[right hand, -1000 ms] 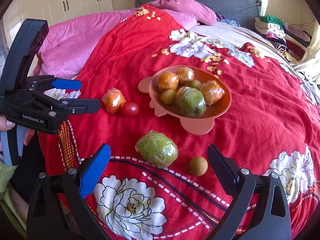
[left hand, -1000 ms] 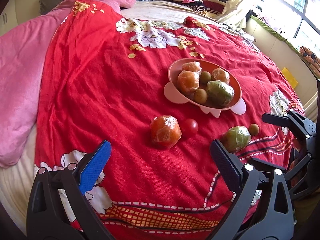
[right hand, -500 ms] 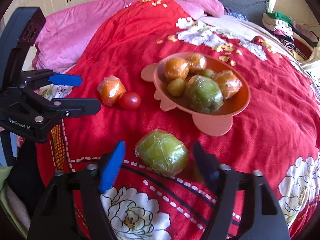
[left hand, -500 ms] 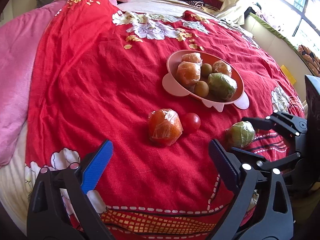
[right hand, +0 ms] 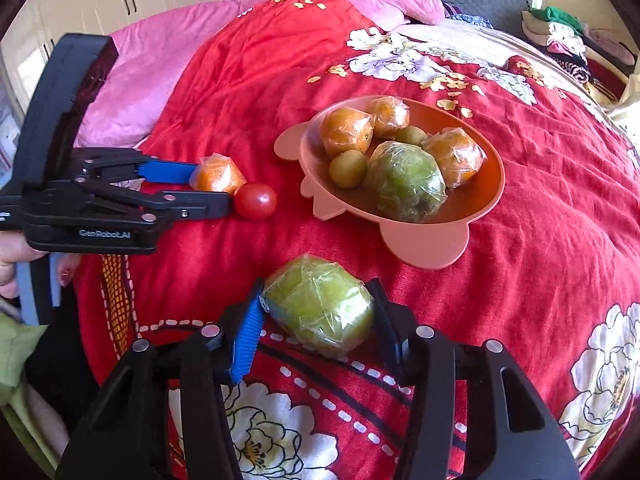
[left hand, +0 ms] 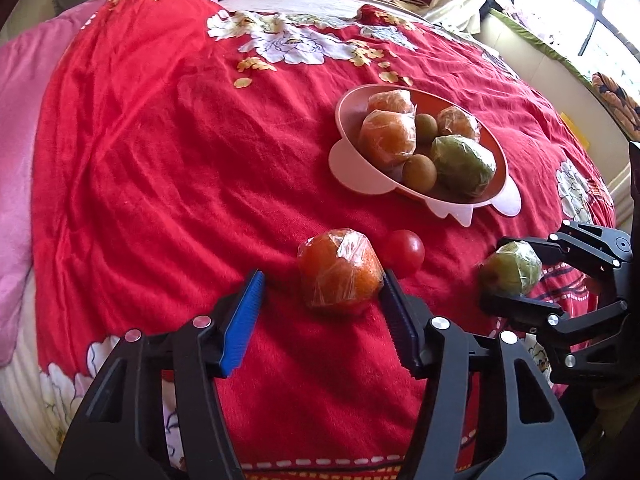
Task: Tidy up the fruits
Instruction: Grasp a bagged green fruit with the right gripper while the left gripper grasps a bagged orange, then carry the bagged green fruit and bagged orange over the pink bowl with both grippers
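Note:
A pink bowl [left hand: 348, 160] on the red bedspread holds several wrapped oranges, a wrapped green fruit and small green fruits; it also shows in the right wrist view [right hand: 424, 244]. A wrapped orange [left hand: 340, 272] lies in front of it beside a red tomato [left hand: 404, 251]. My left gripper [left hand: 320, 320] is open, its fingers on either side of the orange, the right pad touching it. My right gripper [right hand: 316, 328] is shut on a wrapped green fruit [right hand: 320, 308], both pads against it. The right gripper also shows in the left wrist view [left hand: 516, 276].
A pink blanket [left hand: 16, 140] lies along the left of the bed. Folded clothes [right hand: 560, 32] are piled at the far end. A window ledge [left hand: 560, 64] runs along the right. The tomato [right hand: 255, 201] lies right of the left gripper [right hand: 216, 188].
Both grippers moved forward and narrowed. The right one closed on the wrapped green fruit. The left one came around the wrapped orange. The small brown fruit by the green one is out of sight.

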Available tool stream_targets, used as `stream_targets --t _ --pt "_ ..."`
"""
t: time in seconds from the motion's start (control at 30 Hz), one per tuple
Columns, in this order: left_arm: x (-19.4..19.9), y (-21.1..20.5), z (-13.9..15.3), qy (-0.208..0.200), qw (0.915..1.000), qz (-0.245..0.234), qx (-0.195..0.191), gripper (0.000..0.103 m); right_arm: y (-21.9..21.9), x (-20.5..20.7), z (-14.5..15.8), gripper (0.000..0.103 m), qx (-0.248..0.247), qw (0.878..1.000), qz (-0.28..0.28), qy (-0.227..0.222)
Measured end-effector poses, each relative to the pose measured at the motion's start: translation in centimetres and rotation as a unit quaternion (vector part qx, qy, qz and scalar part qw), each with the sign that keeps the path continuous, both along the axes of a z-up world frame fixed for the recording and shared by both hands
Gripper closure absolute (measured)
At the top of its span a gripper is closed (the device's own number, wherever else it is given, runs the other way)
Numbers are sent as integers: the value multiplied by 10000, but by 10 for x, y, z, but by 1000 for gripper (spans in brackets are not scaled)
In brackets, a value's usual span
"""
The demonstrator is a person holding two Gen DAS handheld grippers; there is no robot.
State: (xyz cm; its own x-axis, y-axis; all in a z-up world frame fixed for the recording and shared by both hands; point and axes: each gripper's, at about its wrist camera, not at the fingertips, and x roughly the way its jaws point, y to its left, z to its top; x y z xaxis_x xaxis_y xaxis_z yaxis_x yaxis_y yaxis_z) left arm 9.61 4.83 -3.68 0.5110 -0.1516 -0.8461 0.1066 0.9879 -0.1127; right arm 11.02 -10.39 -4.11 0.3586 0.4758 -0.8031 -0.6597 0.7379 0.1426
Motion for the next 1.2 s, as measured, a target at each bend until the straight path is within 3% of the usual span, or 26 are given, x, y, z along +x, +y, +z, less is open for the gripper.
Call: stream_targets --t 0.2,0.37,0.83,1.2 --pt "10 1 -5 -2 10000 -30 -18 57 -6 1 7 54 207 9997 -61 120" --pt "12 3 -1 -26 9999 -59 -131 70 -13 4 17 54 386 9991 -127 109" --pt "7 4 31 -270 9989 -84 -363 71 -30 23 53 54 714 9967 -350 -184" --pt "28 -21 53 -459 9978 -315 -358 71 -47 47 69 54 835 9938 -601 -418"
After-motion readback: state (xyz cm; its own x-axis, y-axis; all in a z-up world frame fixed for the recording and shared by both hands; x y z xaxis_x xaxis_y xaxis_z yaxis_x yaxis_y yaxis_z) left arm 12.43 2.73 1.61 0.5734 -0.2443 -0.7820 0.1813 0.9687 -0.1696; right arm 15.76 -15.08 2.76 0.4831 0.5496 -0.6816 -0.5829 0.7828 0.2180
